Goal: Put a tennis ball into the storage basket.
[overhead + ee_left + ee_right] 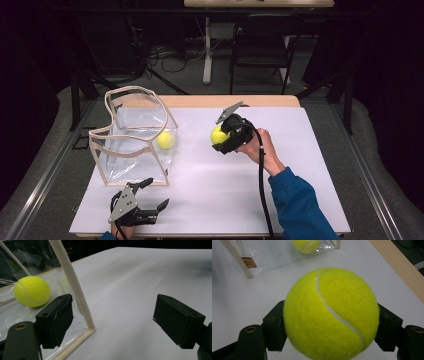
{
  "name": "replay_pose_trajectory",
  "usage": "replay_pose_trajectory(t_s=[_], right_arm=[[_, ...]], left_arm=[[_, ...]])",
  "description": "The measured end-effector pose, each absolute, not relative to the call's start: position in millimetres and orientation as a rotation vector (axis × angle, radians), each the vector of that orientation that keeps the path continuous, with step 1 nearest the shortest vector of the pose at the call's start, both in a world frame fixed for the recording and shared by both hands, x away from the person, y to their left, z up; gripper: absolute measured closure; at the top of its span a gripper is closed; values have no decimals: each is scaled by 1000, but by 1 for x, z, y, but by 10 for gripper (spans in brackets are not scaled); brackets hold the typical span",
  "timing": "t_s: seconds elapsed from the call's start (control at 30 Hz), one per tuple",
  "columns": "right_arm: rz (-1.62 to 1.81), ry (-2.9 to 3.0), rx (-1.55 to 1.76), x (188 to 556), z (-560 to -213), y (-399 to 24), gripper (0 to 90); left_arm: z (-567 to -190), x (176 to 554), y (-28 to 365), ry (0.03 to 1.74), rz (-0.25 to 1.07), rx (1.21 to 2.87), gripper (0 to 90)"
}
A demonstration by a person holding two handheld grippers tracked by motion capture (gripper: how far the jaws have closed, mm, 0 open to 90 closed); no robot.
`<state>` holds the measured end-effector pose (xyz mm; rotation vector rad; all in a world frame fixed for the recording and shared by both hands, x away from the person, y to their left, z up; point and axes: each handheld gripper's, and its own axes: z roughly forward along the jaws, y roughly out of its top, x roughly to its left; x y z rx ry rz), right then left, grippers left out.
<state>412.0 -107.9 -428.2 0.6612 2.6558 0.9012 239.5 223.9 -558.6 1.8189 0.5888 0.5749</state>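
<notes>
Fingers (pixel 273 327) of right gripper (pixel 223 137) squeezing yellow ball (pixel 218 135), holding it up over white table (pixel 240 195). Clear bag (pixel 134 137) sitting to left of ball, mouth facing up, holding second ball (pixel 166 140). Left gripper (pixel 150 197) waiting near bag's front corner, fingers spread apart, gripping nothing. Right hand being nearer for drop.

No text, number or brand can be read anywhere. A small brown tag (pixel 248 262) sits on the clear bag (pixel 274 255), near its cream edge, in the right gripper view; it seems to bear a faint printed mark, but that is too small and blurred to make out. The tennis ball (pixel 331 315) shows only its white seam, with no logo on the side that faces the camera.
</notes>
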Motion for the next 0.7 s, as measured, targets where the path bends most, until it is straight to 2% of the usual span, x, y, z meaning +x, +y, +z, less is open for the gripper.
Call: replay_pose_trajectory(t_s=[0.7], right_arm=[[926, 2651, 637, 420, -413, -97, 260]], left_arm=[[-559, 240, 224, 588, 571, 1822, 159]])
